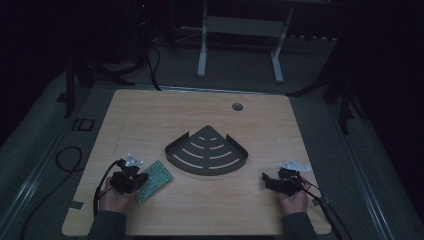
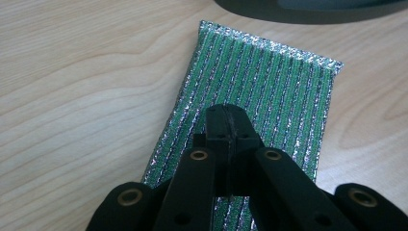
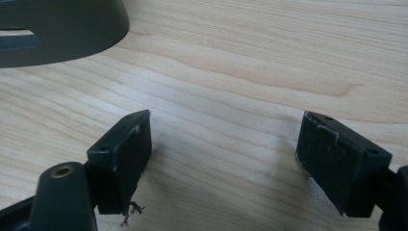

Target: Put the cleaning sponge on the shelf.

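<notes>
A green scouring pad (image 1: 156,179) with silvery stripes lies flat on the wooden table, at the front left. My left gripper (image 1: 132,180) is over its near end. In the left gripper view the jaws are shut, pressed together above the pad (image 2: 274,86), and nothing shows between the left gripper's (image 2: 226,120) tips. I cannot tell whether the tips touch the pad. A dark grey fan-shaped rack (image 1: 207,152) with curved slots sits in the middle of the table. At the front right, my right gripper (image 1: 270,181) stands open (image 3: 223,132) over bare wood, holding nothing.
The rack's curved rim shows at the top of the left gripper view (image 2: 308,9) and in the top left corner of the right gripper view (image 3: 57,33). The table (image 1: 150,115) has a round hole (image 1: 237,106) near its far edge. A white frame (image 1: 202,50) stands on the floor behind.
</notes>
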Tool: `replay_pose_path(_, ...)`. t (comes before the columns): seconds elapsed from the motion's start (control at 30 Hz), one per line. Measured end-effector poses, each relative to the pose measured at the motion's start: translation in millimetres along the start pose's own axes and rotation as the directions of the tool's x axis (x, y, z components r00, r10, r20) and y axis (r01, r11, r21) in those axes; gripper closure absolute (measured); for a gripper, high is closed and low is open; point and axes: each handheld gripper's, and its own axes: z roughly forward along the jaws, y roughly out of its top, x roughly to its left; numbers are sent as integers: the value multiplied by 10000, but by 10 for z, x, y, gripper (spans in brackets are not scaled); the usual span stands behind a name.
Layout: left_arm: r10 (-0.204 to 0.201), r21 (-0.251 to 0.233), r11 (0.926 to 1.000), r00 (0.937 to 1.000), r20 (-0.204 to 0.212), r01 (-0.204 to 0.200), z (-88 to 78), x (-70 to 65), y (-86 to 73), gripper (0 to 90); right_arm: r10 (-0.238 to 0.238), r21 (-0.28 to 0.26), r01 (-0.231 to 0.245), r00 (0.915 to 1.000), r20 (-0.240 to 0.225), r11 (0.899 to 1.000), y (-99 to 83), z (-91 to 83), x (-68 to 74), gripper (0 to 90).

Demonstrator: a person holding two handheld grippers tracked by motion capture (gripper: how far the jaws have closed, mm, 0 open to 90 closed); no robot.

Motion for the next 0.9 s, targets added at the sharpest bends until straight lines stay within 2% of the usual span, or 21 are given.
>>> replay_pose_path(0.17,-334,26,9994,9993,-188,335,-30,54,-28,898,-19,-4,19,10000,1,10000,1,1,-1,194)
replay_pose_path(0.27,-500,25,9987,9987,53,500,-54,67,-41,874,-20,-5,20,10000,-1,10000,1,2,-1,194)
replay_pose_path(0.33,-384,-94,9992,9988,290,387,-80,56,-41,836,-20,-3,20,10000,-3,10000,2,3,-2,193)
replay_pose_path(0.43,-311,-154,9994,9988,379,317,-117,63,-13,827,-2,1,2,10000,0,10000,4,5,0,192)
replay_pose_path(0.77,-97,-51,9999,9981,615,100,-225,268,221,804,-19,21,19,10000,-4,10000,13,13,-2,188)
replay_pose_path(0.9,-117,143,9998,9959,898,105,-212,353,294,788,-11,18,11,10000,-5,10000,14,15,-1,188)
